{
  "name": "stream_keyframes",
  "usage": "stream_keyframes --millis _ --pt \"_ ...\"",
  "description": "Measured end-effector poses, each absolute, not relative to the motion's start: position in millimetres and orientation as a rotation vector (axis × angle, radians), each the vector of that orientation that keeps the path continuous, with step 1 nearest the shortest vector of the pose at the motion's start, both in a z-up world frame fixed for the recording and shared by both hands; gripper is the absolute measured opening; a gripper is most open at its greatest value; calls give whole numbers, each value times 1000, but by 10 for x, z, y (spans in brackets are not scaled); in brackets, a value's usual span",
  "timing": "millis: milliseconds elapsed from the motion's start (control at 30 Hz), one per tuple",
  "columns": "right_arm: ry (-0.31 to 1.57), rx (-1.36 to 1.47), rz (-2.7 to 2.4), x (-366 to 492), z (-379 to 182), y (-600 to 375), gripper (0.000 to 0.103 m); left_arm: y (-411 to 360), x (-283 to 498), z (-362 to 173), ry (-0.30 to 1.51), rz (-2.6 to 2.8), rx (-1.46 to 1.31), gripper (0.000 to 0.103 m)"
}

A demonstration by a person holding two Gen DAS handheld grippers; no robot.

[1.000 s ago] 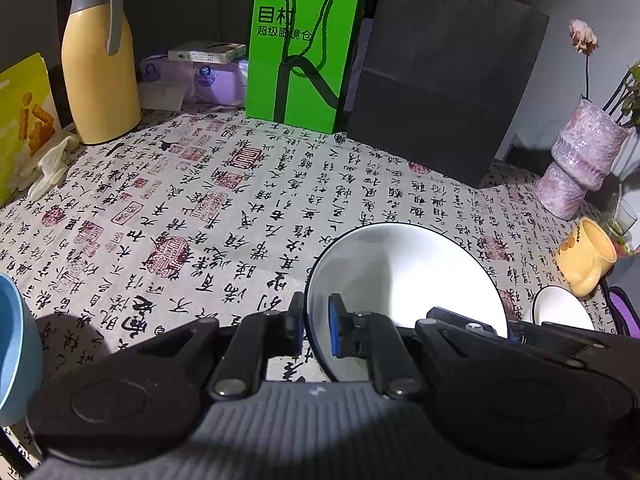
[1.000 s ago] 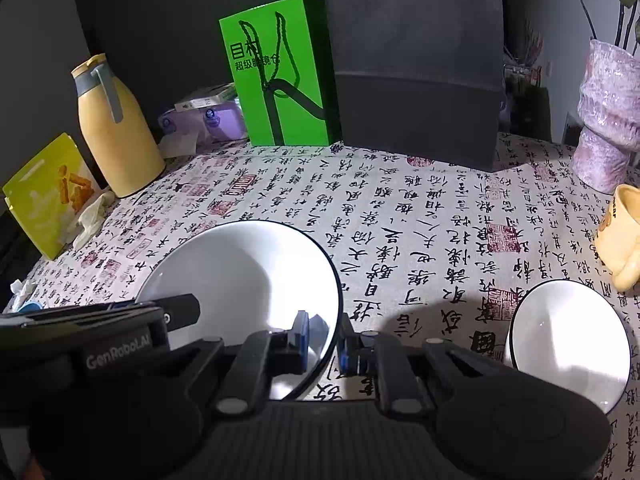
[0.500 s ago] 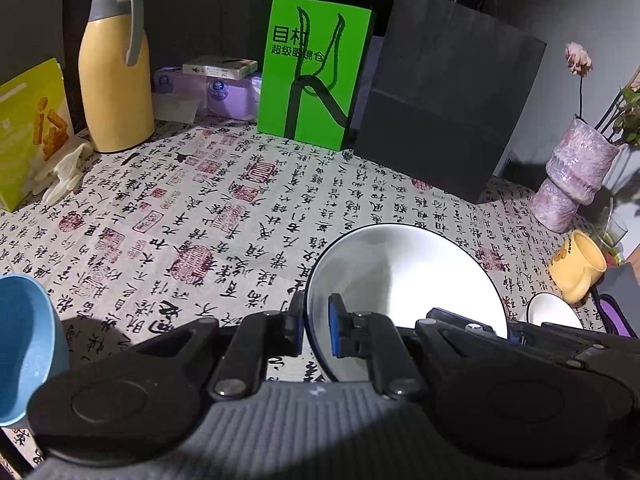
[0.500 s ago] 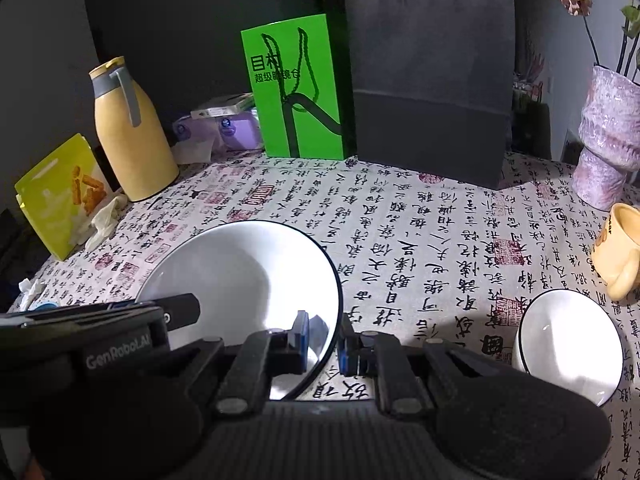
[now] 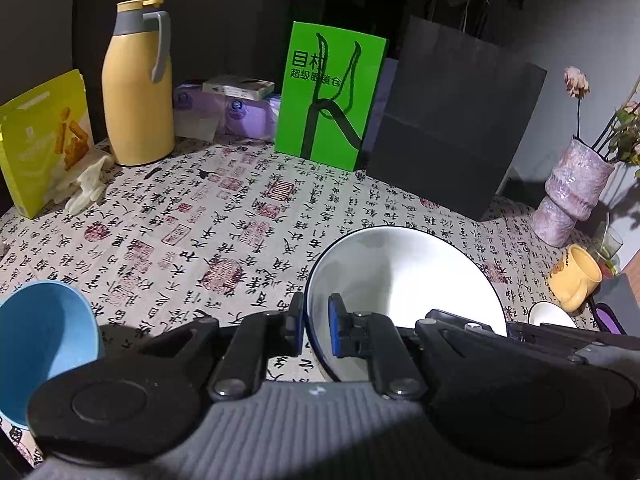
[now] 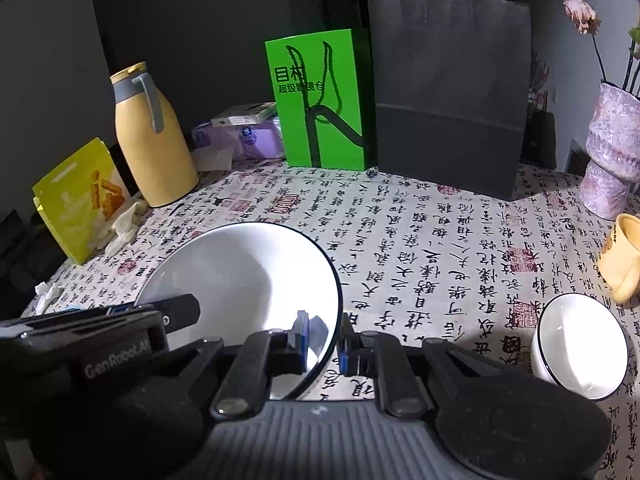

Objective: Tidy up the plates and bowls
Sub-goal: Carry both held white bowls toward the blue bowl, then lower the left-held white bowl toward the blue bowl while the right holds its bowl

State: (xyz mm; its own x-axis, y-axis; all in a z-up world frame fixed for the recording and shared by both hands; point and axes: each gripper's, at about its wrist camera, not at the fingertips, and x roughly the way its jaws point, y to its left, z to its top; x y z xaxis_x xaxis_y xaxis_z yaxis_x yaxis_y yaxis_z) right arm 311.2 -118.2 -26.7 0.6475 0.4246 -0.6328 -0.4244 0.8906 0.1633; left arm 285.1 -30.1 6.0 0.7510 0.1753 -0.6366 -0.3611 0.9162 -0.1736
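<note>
the near part of the big white bowl [image 5: 404, 276] is hidden behind the gripper bodies in both views, so its underside and whether it touches the tablecloth [image 5: 208, 240] cannot be made out. the left gripper [image 5: 315, 330] is clamped on the bowl's left rim, one blue pad inside and one outside; the right gripper [image 6: 323, 340] is clamped on its right rim the same way, so the bowl sits between the two, near the front middle of the table. only the left wrist view shows the blue bowl [image 5: 44, 344], cut off at the near left edge, and there the small white bowl [image 5: 552, 315] is just a sliver behind the other gripper. the right wrist view shows that small white bowl [image 6: 580, 346] almost whole at the near right, with the yellow mug [image 6: 622, 258] just beyond it, cut off by the frame. it also shows crumpled tissue [image 6: 46, 292] at the left edge of the table. counted across both views: three bowls, one mug, one yellow jug [image 5: 136, 84], one green bag [image 5: 330, 96], one black bag [image 5: 452, 120], one vase [image 5: 570, 192], and one yellow snack box [image 5: 40, 140]. the purple packs [image 5: 240, 114] at the far back are too overlapped to count.
</note>
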Motion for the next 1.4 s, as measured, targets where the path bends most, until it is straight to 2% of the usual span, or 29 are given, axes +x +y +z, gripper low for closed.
stream_keyframes --millis 1400 --pt "677 -49 542 2541 -44 -292 14 520 2112 241 605 362 -357 11"
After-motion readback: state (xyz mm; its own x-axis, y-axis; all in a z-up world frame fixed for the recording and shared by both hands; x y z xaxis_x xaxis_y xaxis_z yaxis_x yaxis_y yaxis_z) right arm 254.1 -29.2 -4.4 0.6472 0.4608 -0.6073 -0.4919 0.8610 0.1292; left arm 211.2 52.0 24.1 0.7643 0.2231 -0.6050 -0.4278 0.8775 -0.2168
